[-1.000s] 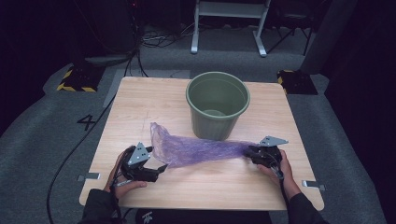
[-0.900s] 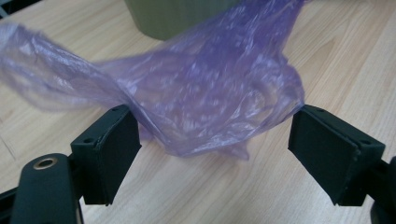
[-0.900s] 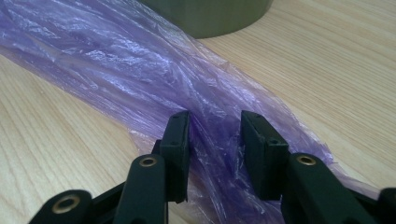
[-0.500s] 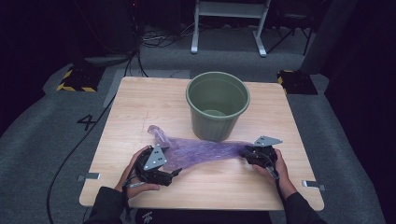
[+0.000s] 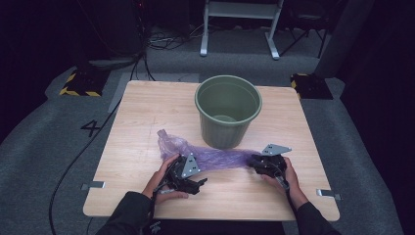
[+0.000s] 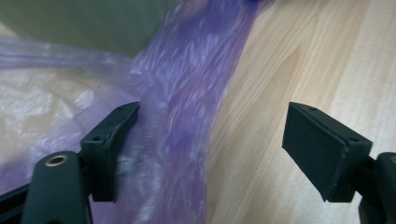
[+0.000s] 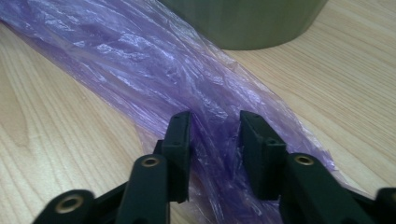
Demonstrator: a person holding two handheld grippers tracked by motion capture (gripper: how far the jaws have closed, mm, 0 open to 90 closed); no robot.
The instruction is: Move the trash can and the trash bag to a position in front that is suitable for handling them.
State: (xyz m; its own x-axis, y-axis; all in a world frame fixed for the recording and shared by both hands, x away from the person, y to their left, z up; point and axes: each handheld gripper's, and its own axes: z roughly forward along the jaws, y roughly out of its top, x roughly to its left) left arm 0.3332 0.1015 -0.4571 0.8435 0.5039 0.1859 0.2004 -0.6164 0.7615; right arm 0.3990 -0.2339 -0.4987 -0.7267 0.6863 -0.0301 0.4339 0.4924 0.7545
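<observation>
A purple plastic bag [image 5: 215,155] lies stretched across the counter [image 5: 137,122], just near of the green bucket [image 5: 228,110]. The left hand-held gripper [image 6: 210,149] stands with jaws wide apart over the bag's left part. The right hand-held gripper [image 7: 214,140] is clamped on its right end.
</observation>
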